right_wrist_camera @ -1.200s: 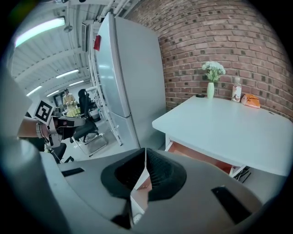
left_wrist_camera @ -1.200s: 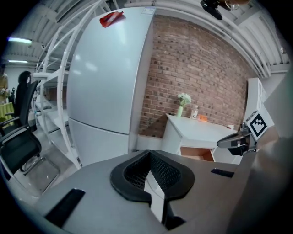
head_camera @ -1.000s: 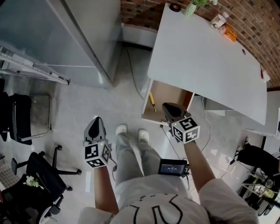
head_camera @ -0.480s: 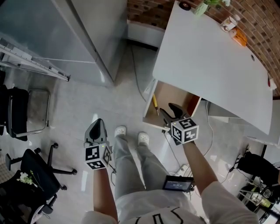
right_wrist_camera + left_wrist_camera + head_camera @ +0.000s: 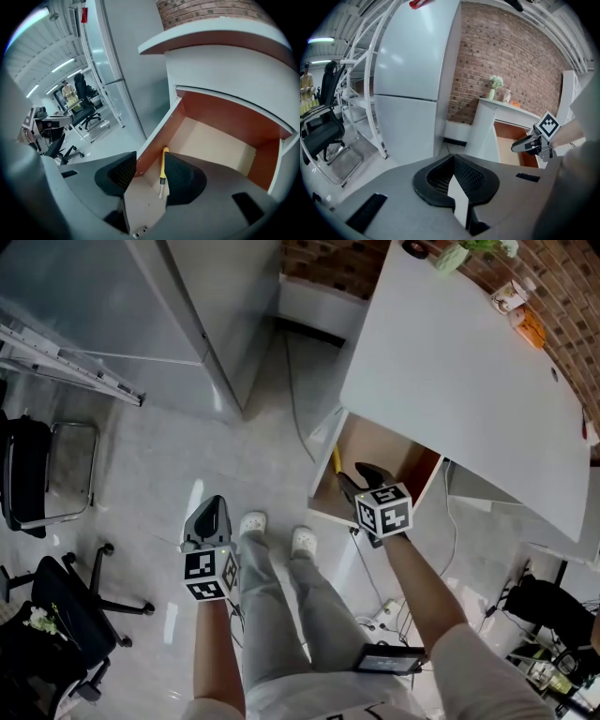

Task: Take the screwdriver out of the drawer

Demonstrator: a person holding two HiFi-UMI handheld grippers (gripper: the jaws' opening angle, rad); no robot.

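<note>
A yellow-handled screwdriver (image 5: 336, 463) lies along the left wall of the open wooden drawer (image 5: 405, 457) under the white desk (image 5: 469, 362). My right gripper (image 5: 360, 478) hangs over the drawer's front left part, jaws open and empty. In the right gripper view the screwdriver (image 5: 162, 168) shows through the gap of the right gripper (image 5: 150, 165), lower down against the drawer (image 5: 211, 140) wall, apart from both pads. My left gripper (image 5: 208, 518) hangs over the floor to the left of the person's legs, and in its own view the left gripper (image 5: 453, 159) is shut on nothing.
A tall grey cabinet (image 5: 112, 296) and a metal rack (image 5: 66, 371) stand at the left. Black office chairs (image 5: 56, 615) sit at the lower left. The person's feet (image 5: 251, 521) are in front of the drawer. Cables (image 5: 375, 577) run on the floor below it.
The right gripper's jaws have gone from shut to open, and it has sunk toward the drawer's left front. The left gripper has also come down, still shut.
</note>
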